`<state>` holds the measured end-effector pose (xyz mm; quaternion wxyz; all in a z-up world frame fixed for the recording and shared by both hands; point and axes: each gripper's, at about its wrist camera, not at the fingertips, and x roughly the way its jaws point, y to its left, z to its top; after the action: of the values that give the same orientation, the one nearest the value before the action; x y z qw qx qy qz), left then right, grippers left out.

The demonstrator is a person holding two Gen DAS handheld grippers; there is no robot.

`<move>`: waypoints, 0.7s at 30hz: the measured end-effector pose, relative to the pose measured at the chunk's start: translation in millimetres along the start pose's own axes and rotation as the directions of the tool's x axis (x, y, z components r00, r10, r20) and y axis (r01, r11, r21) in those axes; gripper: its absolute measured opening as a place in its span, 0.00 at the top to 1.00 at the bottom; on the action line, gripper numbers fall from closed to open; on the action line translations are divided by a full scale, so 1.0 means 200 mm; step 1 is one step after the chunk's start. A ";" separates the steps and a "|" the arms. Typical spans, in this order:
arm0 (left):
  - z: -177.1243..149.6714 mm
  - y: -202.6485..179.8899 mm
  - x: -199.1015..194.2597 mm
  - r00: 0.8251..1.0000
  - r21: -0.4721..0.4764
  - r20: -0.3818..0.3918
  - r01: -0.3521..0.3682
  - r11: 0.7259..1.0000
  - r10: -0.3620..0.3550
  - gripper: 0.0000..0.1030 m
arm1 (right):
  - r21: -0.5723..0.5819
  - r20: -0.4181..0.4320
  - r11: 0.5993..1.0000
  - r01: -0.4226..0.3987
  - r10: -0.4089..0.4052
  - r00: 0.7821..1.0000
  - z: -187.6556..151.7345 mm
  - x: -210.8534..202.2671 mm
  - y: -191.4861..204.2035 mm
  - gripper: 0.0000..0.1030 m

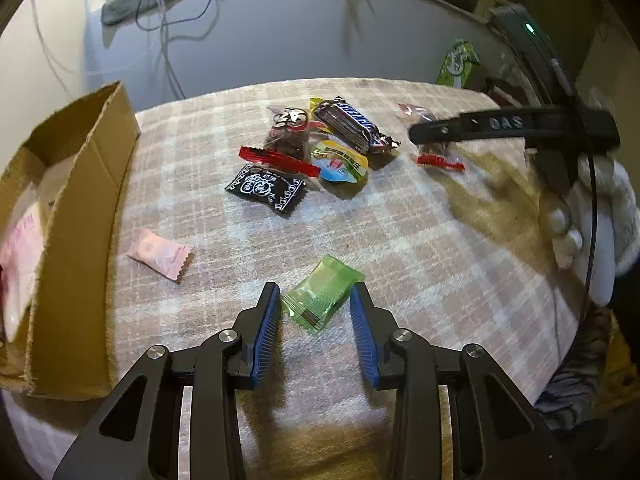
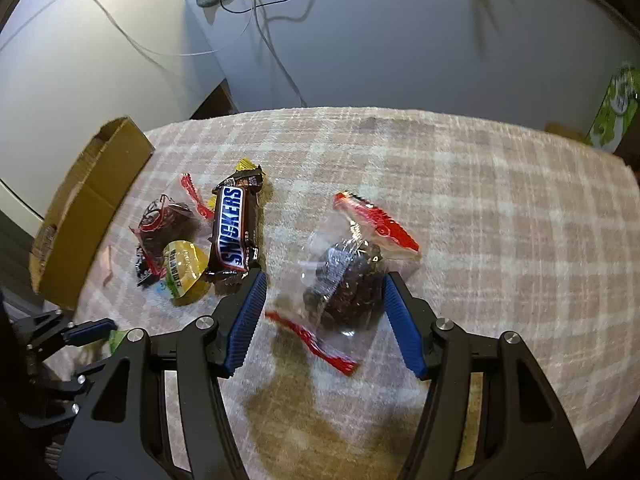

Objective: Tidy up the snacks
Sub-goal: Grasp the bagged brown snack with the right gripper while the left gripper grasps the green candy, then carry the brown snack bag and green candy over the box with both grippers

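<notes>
Left wrist view: left gripper [image 1: 316,300] points down at the checked cloth [image 1: 420,240]; its blue pads stand spread either side of a green packet [image 1: 322,298] lying flat between them, the right pad at the packet's edge, the left pad just clear, no pinch visible. Left of the fingers stands an open cardboard box [image 1: 80,208] with a flap raised; inside it a pale pink-and-white wrapper [image 1: 18,264], partly hidden by the wall. Between box and fingers lies a pink candy [image 1: 160,254]. Beyond the fingertips, a cluster: black sachet [image 1: 266,190], clear bag with red seals [image 1: 288,140], yellow-blue jelly cup [image 1: 340,160], Snickers bar [image 1: 352,126]. Far right, the right gripper [image 1: 432,136], seen side-on, over a second clear bag. Behind the table, a white wall [image 1: 280,32] with loose cables and a green carton [image 1: 458,62]. Right wrist view: right gripper [image 2: 324,300] has its pads spread around a clear bag of dark snack [image 2: 352,280]; the right pad touches the film, the left stands apart. Left of the fingers, Snickers bar [image 2: 232,232], jelly cup [image 2: 184,272], the other clear bag [image 2: 164,220], then the box [image 2: 88,216] at the cloth's edge.
</notes>
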<state>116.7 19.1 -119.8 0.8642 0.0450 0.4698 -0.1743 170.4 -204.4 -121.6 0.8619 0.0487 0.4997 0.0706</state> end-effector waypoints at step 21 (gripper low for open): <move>0.03 -0.06 0.04 0.999 0.039 0.029 -0.028 0.999 0.027 0.74 | -0.091 0.004 0.990 0.107 -0.107 0.994 -0.02 0.03 0.03 0.58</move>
<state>121.7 5.0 -121.7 0.8722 0.0657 0.4531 -0.1724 170.0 -197.0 -126.7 0.8655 -0.0177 0.4983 0.0471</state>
